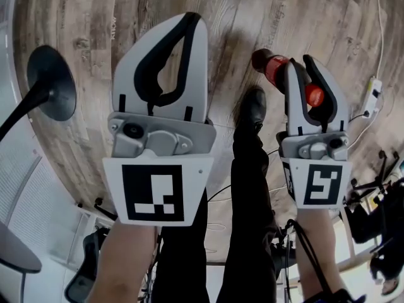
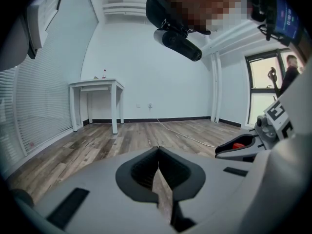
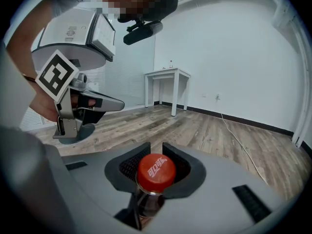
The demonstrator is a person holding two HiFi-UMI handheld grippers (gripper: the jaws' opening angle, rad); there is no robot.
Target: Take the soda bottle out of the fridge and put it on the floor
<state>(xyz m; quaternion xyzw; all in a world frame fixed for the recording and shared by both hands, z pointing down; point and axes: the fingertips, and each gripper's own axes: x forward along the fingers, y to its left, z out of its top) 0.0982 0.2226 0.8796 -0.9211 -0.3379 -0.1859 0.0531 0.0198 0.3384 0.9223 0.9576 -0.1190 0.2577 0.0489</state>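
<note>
Head view: wood-plank floor (image 1: 76, 17) w/ cable (image 1: 379, 30)

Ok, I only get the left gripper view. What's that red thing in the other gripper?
Observer: The cap of a soda bottle; the right gripper is shut on the bottle just below it.
Operator: Is it on the floor yet?
Observer: No. The head view shows it held in the air above the wooden floor.
Operator: Anything down there on my left?
Observer: A round black stand base, left of the left gripper.
</note>
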